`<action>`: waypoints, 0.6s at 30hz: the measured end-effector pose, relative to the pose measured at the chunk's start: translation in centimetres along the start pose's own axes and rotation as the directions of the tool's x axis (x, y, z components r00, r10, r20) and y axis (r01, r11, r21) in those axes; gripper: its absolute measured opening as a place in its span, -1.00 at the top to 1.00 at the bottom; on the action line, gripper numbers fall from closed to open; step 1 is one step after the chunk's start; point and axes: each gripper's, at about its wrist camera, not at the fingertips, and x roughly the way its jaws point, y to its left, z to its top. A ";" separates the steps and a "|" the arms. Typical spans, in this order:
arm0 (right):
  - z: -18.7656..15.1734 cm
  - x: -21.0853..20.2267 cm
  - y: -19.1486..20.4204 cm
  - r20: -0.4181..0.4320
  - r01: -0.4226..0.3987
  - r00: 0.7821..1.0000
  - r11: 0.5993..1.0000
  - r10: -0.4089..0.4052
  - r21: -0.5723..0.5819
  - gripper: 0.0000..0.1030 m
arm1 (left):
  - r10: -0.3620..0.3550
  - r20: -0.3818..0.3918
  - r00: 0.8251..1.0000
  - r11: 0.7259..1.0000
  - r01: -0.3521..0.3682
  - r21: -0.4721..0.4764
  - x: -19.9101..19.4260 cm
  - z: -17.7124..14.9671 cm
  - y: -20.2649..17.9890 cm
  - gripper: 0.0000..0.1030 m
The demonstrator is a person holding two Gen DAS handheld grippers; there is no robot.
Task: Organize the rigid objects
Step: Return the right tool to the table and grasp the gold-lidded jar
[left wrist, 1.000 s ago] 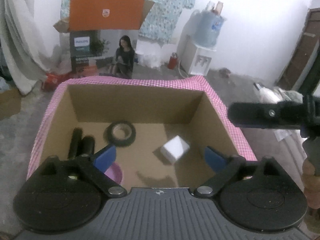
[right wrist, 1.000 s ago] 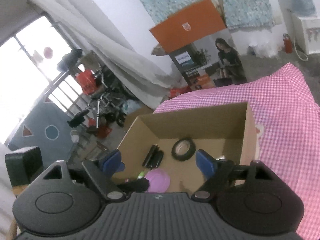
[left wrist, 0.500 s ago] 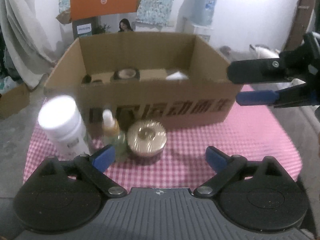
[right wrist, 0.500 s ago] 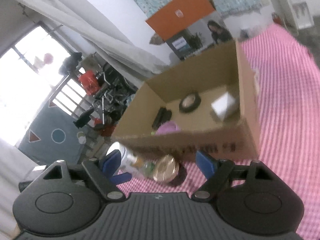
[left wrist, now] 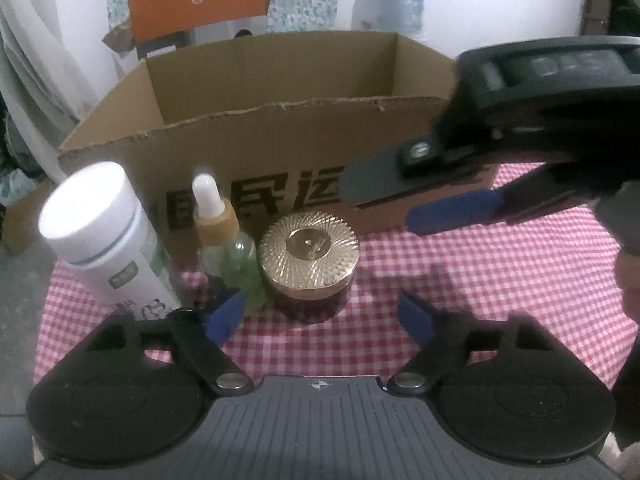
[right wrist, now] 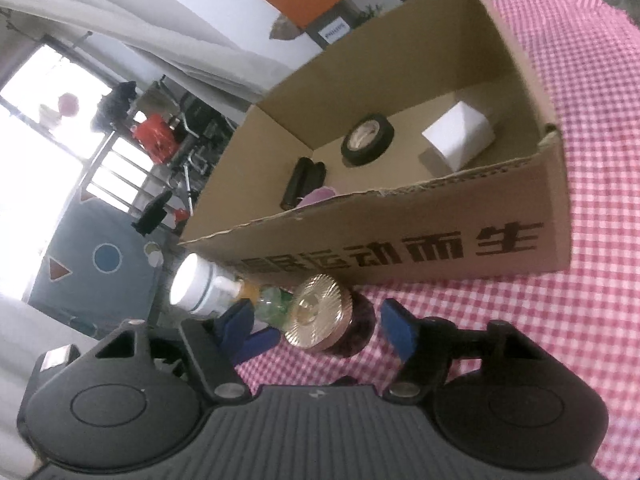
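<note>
Open brown cardboard box [right wrist: 400, 248] on red-and-white checked cloth [left wrist: 500, 280], holding a black tape roll [right wrist: 367, 140], a white cube-shaped block [right wrist: 458, 138], two black cylinders [right wrist: 304, 178] and a pink round piece [right wrist: 318, 196] partly hidden by the near wall. Just outside that wall, in a tight row: white-capped cylindrical bottle [left wrist: 104, 236], green glass dropper bottle with white bulb [left wrist: 224, 240], dark jar with ribbed gold lid [left wrist: 309, 256], the last two touching or nearly so. Left gripper [left wrist: 320, 316] spread wide and empty, low before the jar; right gripper [right wrist: 316, 320] likewise wide, empty, blue pads flanking the jar without contact.
</note>
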 end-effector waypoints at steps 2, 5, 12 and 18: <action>0.2 0.9 -0.3 -0.016 0.005 1.000 1.000 -0.005 0.005 -0.24 | -0.007 -0.008 1.000 1.000 0.007 -0.003 0.3 0.0 0.1 -0.48; 0.4 2.0 -0.5 -0.037 0.007 0.999 1.000 -0.007 -0.005 -0.17 | -0.018 -0.009 1.000 1.000 0.018 -0.004 0.8 0.2 0.5 -0.41; 0.7 3.4 -0.1 -0.075 0.002 0.997 0.999 -0.005 -0.037 0.02 | -0.031 -0.005 1.000 1.000 0.031 -0.004 1.2 0.6 0.3 -0.27; 0.0 2.0 0.0 -0.077 0.020 0.997 0.999 -0.022 -0.038 0.02 | -0.079 -0.015 0.997 0.997 0.078 -0.024 1.0 0.6 0.3 -0.26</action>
